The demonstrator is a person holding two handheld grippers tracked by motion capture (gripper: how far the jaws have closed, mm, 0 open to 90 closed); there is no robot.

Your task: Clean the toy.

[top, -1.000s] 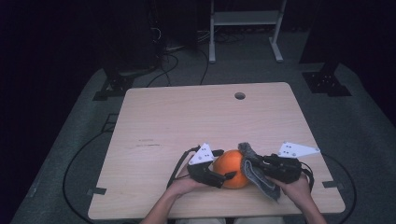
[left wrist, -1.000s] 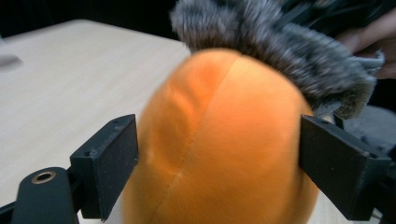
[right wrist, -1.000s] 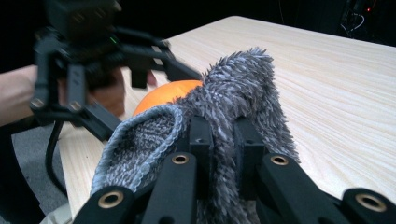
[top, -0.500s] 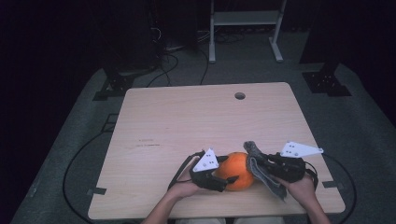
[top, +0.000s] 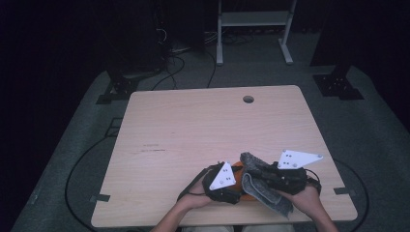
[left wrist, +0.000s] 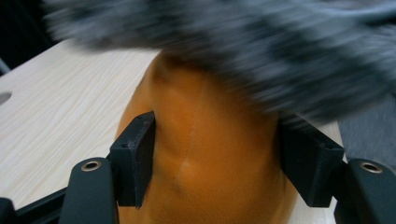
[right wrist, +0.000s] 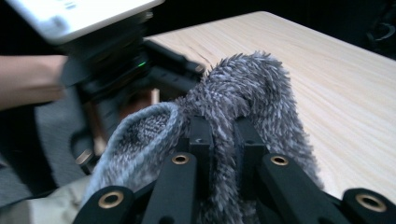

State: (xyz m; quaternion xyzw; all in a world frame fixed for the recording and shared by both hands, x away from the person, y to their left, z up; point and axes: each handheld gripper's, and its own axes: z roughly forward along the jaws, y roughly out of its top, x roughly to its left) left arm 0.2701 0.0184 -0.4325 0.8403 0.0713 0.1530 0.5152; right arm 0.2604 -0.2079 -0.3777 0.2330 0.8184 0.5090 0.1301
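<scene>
I had the orange ball [left wrist: 205,154] between the jaws of my left tool [top: 227,186], near the front edge of the tabletop [top: 203,130]; those jaws had just been closing, and in the left gripper view both black pads sat against the ball's sides, pinching it. My right tool [right wrist: 222,135] was pressed together on a fold of the fuzzy grey sock [right wrist: 252,93], which draped over the top of the ball and hung down toward my right hand [top: 309,195]. I judged 2 things could have gone wrong. The ball looked soft and round, so a shallow pinch low on its sides might have let it squirt out and roll off the near edge. And my right tool held only 1 bunched fold of fabric, so a hard tug over the ball could have slipped the sock free or dragged the ball from my left tool.
</scene>
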